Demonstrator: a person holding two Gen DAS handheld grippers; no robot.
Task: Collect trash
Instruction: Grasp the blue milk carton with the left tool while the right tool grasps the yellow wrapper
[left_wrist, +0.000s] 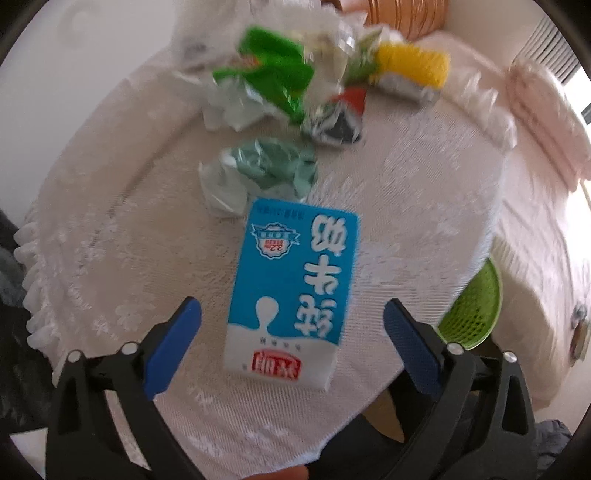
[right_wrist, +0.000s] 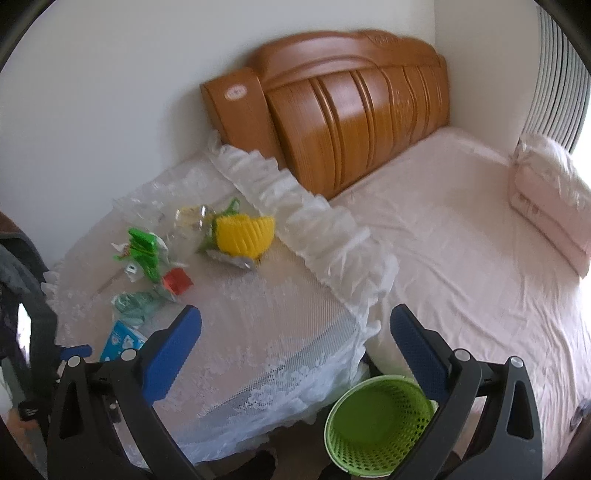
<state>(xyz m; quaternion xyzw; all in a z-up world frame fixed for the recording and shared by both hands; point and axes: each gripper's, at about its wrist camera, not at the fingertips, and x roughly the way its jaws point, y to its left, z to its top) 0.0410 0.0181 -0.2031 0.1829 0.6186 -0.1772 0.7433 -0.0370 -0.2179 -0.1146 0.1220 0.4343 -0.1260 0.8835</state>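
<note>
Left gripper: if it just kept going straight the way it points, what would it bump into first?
Most likely the blue milk carton lying flat on the lace tablecloth. The left gripper has its jaws open on either side of the carton's near end, though height above it is unclear.

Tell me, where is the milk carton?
The milk carton lies flat on the lace tablecloth, in the left wrist view between the open left tool's fingers, below a crumpled wrapper.
</note>
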